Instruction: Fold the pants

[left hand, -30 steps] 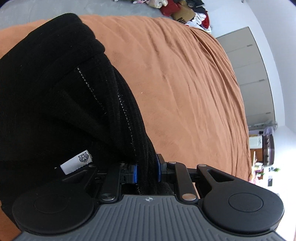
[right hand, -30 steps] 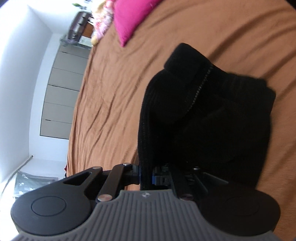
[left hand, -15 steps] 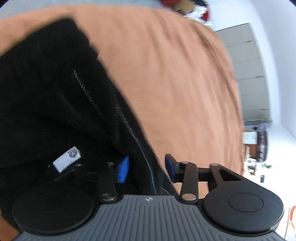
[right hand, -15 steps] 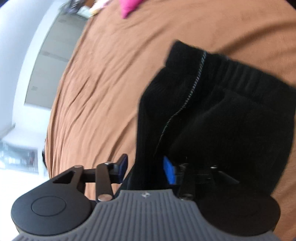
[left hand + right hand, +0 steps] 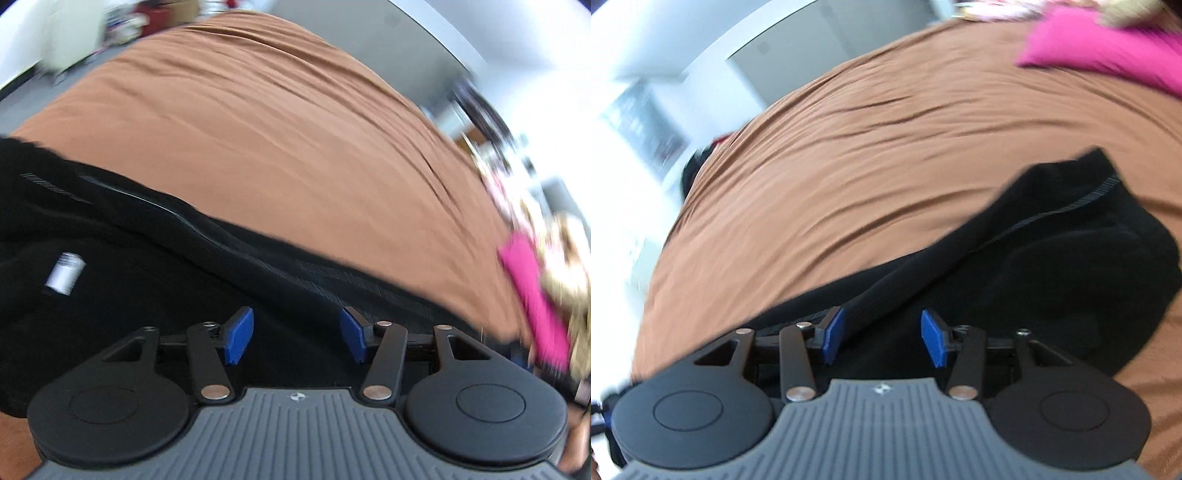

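Both let go now: my left gripper (image 5: 291, 341) and right gripper (image 5: 881, 341) have just been opening, pads clear of the cloth. The black pants (image 5: 1052, 266) lie folded on the brown bedspread (image 5: 295, 129); fold looks done.

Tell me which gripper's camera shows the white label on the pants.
The left gripper: its view shows a white label on the black pants; the right view shows none.

Left gripper (image 5: 293, 339) parted (just opened wider), right gripper (image 5: 881, 339) likewise parted
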The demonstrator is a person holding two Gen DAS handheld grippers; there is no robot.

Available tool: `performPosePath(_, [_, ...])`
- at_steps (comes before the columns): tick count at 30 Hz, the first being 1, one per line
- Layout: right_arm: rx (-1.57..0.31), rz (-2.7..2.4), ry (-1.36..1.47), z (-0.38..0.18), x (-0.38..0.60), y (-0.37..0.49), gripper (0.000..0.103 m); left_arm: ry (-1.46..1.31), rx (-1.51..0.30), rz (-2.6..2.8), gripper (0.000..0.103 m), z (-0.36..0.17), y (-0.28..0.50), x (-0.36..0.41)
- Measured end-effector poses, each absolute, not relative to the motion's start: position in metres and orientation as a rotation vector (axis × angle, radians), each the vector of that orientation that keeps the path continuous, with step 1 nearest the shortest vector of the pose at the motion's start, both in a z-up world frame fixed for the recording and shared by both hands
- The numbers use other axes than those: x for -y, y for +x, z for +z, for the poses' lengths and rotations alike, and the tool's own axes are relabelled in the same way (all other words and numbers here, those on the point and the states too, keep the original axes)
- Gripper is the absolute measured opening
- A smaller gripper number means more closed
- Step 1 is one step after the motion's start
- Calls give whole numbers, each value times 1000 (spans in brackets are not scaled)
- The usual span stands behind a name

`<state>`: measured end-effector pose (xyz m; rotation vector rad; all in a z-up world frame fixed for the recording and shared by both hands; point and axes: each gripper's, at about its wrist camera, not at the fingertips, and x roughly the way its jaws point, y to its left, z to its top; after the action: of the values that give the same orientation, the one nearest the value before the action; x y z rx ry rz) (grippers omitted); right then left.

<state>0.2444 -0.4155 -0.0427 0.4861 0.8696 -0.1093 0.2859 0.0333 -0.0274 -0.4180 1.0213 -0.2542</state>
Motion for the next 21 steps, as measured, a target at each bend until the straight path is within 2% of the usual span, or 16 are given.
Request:
performPosePath(6, [-975, 77, 259, -60, 354, 248, 43, -166, -1047, -342, 60, -47, 277, 44])
performPosePath(9, [-1030, 127, 150, -75, 322, 263, 37, -153, -1073, -325, 58, -49, 297, 64])
performPosePath(17, [-968, 108, 98, -63, 298, 320, 35, -199, -1019, -234, 57, -47, 336, 69])
performPosePath(21, [-982, 83, 105, -72, 294, 350, 35, -236, -1069, -195, 57, -63, 359, 65])
